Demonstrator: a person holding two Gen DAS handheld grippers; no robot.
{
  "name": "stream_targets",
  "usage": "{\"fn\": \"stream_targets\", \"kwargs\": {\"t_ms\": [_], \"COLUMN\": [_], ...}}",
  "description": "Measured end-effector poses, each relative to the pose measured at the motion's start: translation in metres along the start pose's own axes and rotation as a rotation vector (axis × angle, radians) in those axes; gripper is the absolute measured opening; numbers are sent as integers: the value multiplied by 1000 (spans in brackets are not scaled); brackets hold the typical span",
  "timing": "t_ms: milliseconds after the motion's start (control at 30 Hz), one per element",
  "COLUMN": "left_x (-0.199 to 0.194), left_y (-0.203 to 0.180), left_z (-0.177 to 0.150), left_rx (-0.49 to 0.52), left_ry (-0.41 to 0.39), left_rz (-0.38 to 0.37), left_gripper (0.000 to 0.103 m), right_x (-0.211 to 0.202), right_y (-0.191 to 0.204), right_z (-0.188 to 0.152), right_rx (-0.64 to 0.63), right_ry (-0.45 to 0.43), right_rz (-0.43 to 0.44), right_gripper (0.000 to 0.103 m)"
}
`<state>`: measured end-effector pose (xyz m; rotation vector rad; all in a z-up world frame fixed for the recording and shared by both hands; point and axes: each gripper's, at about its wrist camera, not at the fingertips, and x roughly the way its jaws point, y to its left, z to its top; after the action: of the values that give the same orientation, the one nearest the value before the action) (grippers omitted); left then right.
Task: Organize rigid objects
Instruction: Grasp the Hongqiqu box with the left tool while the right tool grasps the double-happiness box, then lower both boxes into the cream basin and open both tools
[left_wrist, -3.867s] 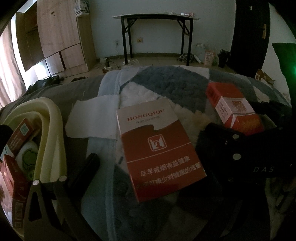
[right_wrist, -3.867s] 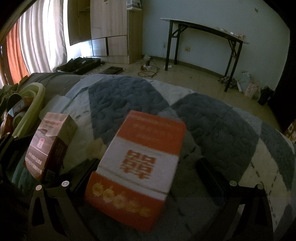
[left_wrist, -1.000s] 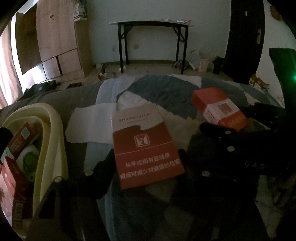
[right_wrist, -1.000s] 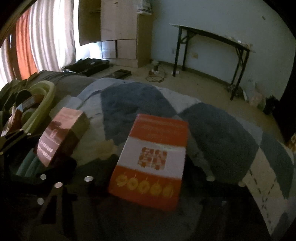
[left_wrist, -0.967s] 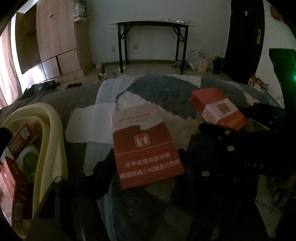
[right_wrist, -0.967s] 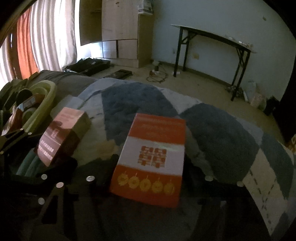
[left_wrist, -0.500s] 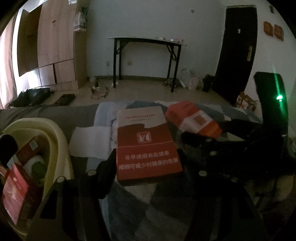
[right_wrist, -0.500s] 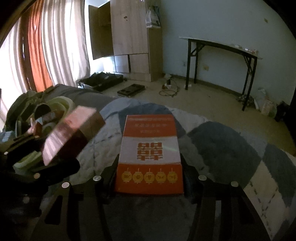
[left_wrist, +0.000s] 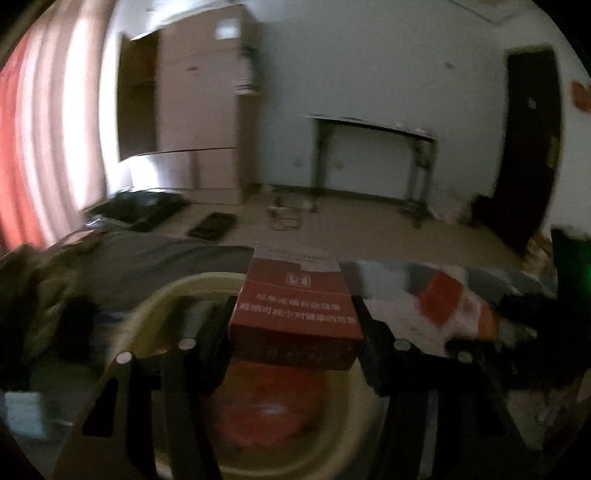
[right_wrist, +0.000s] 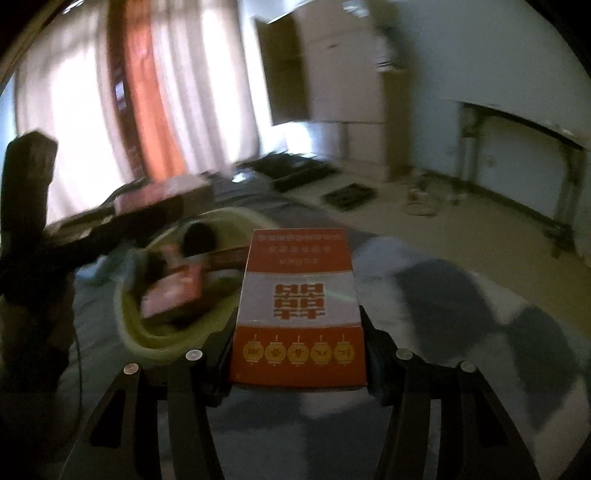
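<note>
The left claw (left_wrist: 295, 332) stood directly above the pale basket (left_wrist: 155, 295), and this was the relation on which the next move depended. Its jaws were closed on the two side faces of the dark red box (left_wrist: 295, 310). The long axis of the box pointed forward, away from the camera, along the fingers. The left jaws had just been closing a little more, with the box between them. The basket's opening lay under and in front of this box, with some reddish things already inside it, too blurred to name.

The right claw (right_wrist: 297, 354) was clamped fully on the orange and white box (right_wrist: 297, 302), which also lay lengthwise between its fingers. From this claw the basket (right_wrist: 127, 321) lay ahead and to the left, beside the box and not under it. It held several small packs. The left claw (right_wrist: 122, 218) with its box showed above it as a dark blurred shape.

I judged that the left hand was nearer to the basket and was ready to lower or release first. The right hand needed to go more to the left over the bed (right_wrist: 461, 295)
</note>
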<state>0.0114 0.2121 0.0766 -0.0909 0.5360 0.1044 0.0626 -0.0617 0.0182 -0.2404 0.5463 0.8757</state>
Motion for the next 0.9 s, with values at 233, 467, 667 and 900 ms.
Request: {"fn": "stream_targets", "kwargs": {"t_ms": [233,467,667,900], "left_x": [13,47,61,34], "left_y": [62,85,90,84], "left_z": [-12,-38,-46,-34], "left_rx": [-113,-142,-173,-194], "left_ry": [75,199,246,135], "left_rz": [68,93,107,139], "left_gripper": [59,58,59,103], "right_x": [76,122,146,128], "right_y": [67,98,103,103], "right_z": [28,41,48,45], "right_rx": [-197,-258,-263,-231], "right_ry": [139,174,172,103], "right_rz": [80,57,27,36], "right_gripper": [55,54,55,90]}}
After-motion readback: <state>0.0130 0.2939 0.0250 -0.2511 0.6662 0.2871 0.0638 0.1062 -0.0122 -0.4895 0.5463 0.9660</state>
